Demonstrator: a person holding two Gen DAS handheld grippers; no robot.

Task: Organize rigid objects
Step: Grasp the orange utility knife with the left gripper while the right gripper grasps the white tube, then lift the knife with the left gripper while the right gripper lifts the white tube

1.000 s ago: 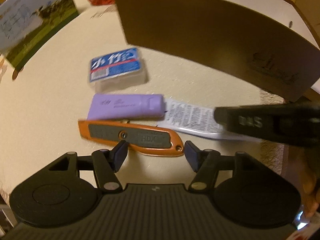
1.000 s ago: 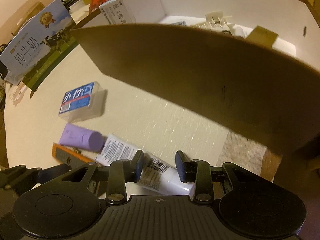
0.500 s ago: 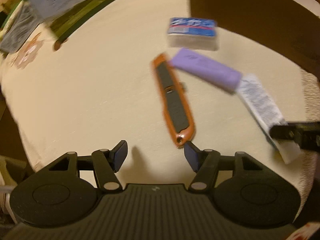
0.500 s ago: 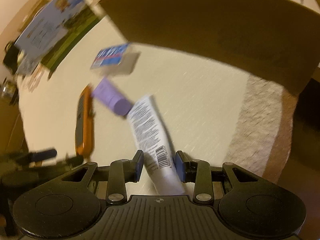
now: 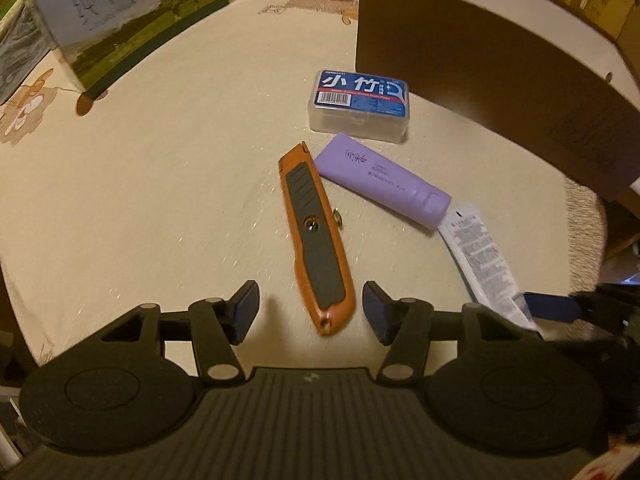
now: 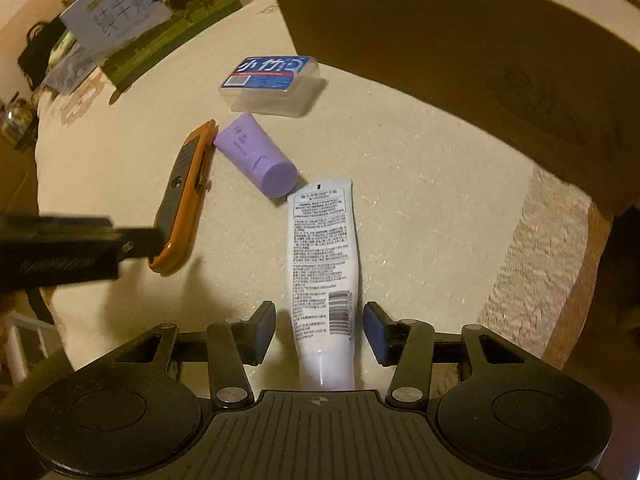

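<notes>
Left hand-held gripper (image 5: 310, 308): I read the jaws as closing, pads either side of the knife's near end, not yet pressing on it.
Right hand-held gripper (image 6: 319, 330): jaws opening; the white tube lies between the pads with a gap on each side, so released.
Utility knife (image 5: 314, 236): orange, flat on the desk (image 5: 160, 200), long axis running away from my left camera. I judge it stiff, fairly heavy, with a grippy dark inlay; best taken across the narrow body near the middle.
White tube (image 6: 322, 264): lying flat, cap end toward my right camera. Probably soft-walled and light; hold near the stiffer cap shoulder.
Purple tube (image 5: 382, 180): between knife and white tube, its cap close to or touching the white tube's tail.
Floss box (image 5: 358, 106): clear plastic, just beyond the purple tube; likely slick and light.
Cardboard box (image 5: 480, 80): tall wall right behind the items.
Room: open desk to the left of the knife; desk edge close on the right.
</notes>
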